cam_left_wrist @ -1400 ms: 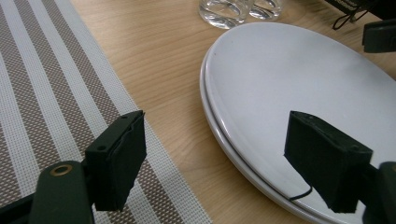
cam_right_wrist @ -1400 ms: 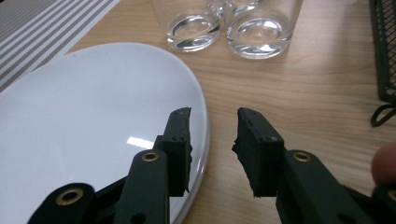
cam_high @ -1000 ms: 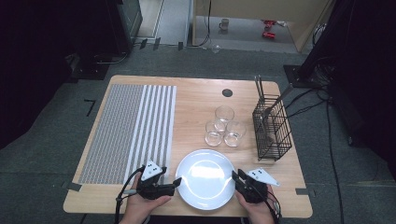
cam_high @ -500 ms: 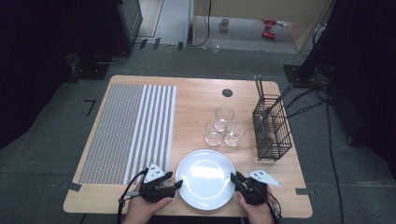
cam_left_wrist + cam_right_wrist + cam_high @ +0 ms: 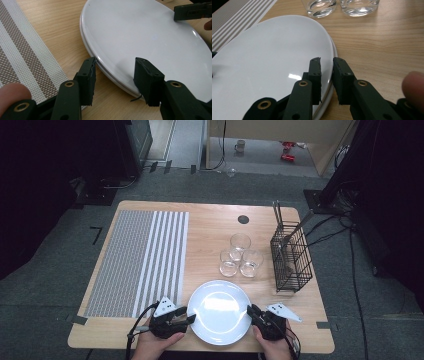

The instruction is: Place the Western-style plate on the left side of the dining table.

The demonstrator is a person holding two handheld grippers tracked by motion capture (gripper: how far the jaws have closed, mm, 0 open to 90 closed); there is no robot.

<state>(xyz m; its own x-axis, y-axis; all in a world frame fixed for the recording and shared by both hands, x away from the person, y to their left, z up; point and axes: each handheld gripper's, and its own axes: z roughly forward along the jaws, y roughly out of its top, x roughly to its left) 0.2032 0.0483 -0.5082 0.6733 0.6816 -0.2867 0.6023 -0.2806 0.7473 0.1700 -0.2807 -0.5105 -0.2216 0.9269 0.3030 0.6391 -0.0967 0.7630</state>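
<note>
In the high view, a white plate (image 5: 218, 310) lies near the front edge of a wooden table (image 5: 210, 227), with the left gripper (image 5: 186, 319) at its left rim and the right gripper (image 5: 253, 312) at its right rim, each held by a hand coming in from the bottom. Behind the plate stand 3 empty glasses (image 5: 240, 255) bunched together, a black wire basket (image 5: 291, 257) stands to their right, and a striped placemat (image 5: 140, 260) covers the left part of the table. In the left gripper view, the 2 black jaws straddle the plate's (image 5: 150, 37) near rim, one at the outer edge by the placemat (image 5: 22, 55) and one over the white surface; they have just been closing with the rim between them, but a gap remains, so they are spread and not yet pinching. The other gripper's jaw tip touches the far rim at the top right. In the right gripper view, the right gripper (image 5: 327, 62) has its 2 jaws drawn narrowly together on the plate's (image 5: 267, 57) edge, one over the top and one outside the rim, pinching it; they have just been closing. 2 glass bases (image 5: 320, 5) stand beyond on the table.
</note>
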